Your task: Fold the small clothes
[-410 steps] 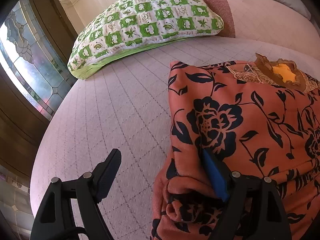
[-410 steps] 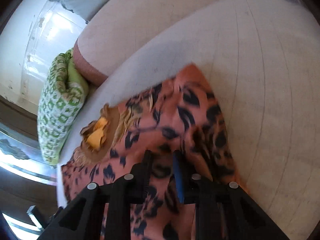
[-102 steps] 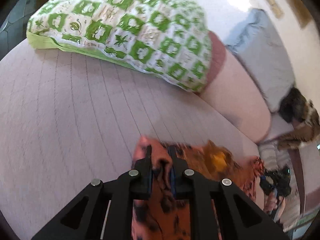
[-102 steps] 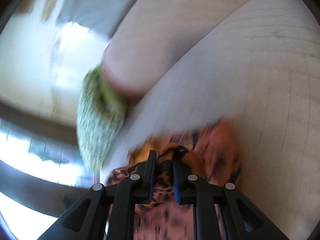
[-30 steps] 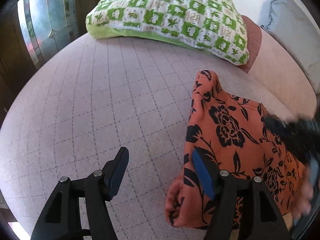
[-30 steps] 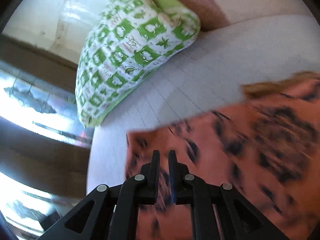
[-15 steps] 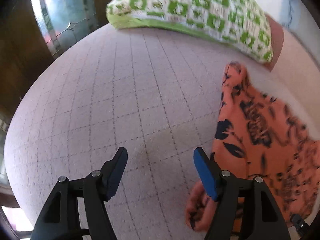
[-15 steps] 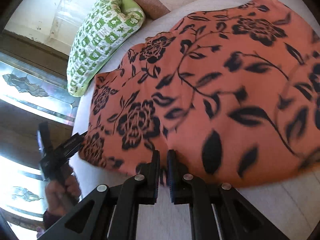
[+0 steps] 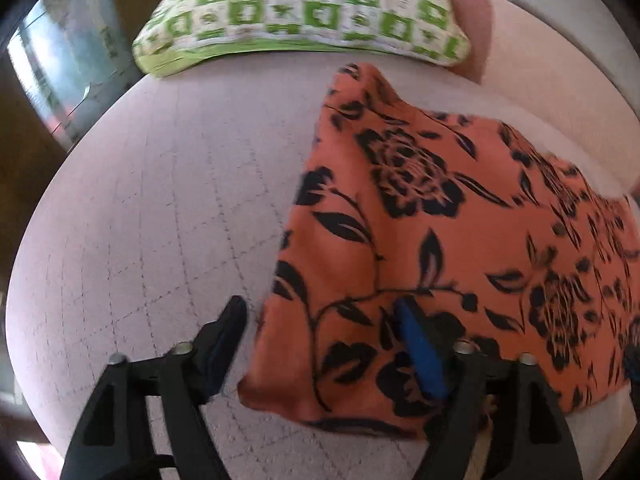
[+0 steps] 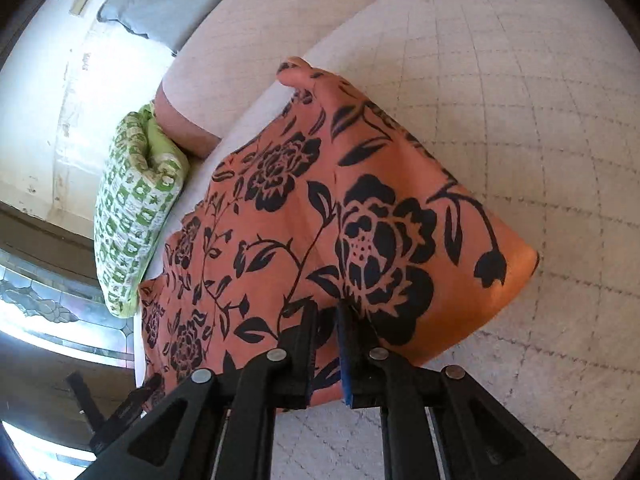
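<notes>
Fingers of my left gripper (image 9: 320,332) stand wide apart and have just been opening; the near corner of the orange floral garment (image 9: 420,240) lies between them, but neither pad presses it. One finger (image 9: 224,336) hangs over the bare quilted bed cover (image 9: 160,208), just beside the cloth's left edge. The other, with its blue pad (image 9: 420,348), sits over the cloth itself, near the bottom hem; whether it touches the fabric I cannot tell.

Fingers of my right gripper (image 10: 326,320) are together, clamped on the garment's near edge (image 10: 320,220), with a thin fold of fabric caught between the 2 pads. From this grip the cloth spreads away from me across the bed, its far corner curled up and its right corner lying flat just to the right of my fingers.

In the right wrist view the garment lies as a broad folded panel, black roses on orange, on the pale bed cover (image 10: 500,100). A green-and-white checked pillow (image 9: 304,12) lies beyond the garment's far end, apart from it, beside a pink bolster (image 9: 472,20). A stained-glass window (image 10: 48,304) shows at the left edge.
</notes>
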Tool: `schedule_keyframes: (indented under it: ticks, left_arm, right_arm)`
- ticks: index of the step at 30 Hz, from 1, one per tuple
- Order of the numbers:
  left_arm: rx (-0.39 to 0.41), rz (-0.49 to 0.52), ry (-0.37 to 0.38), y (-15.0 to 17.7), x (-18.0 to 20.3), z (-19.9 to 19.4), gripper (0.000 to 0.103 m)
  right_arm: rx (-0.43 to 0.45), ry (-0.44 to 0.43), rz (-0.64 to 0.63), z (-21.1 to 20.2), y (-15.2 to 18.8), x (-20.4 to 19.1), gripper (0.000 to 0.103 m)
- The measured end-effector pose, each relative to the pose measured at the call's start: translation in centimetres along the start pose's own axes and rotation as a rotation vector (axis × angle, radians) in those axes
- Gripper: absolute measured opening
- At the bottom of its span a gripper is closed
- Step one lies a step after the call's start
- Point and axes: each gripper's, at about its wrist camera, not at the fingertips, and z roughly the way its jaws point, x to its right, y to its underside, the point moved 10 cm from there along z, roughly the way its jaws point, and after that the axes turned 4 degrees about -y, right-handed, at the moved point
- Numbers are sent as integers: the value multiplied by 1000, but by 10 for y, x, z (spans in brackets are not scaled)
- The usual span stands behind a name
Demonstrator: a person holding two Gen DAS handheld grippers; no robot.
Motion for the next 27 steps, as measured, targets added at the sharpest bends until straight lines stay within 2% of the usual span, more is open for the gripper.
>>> schedule_keyframes:
  ticks: [2,5,10,13,16,24,27]
  left_arm:
    - [4,-6,-7,-1,-1,-5,83]
    - [47,14,-17,-5,2,-15,83]
    - [81,55,-38,-4,16,-23,83]
    - [80,66,-43,-5,22,-22,83]
    - [74,67,-47,-6,21,-18,83]
    - [75,67,-52,-5,17,-18,83]
    - [74,70,-54,-4,17,-17,83]
  right_arm:
    - [-16,14,-31,-1,0,-7,12]
    - [-10,-14,-32,-6,-1,-13,12]
    - [79,15,-46,-25,-22,-9,12]
    - [53,57,-25,-16,-28,10,12]
    - [37,12,45,-10,-31,18,12]
    - [64,-10,-17,-17,-32,-5,13]
    - [28,48,-14,-6,-27,5,13]
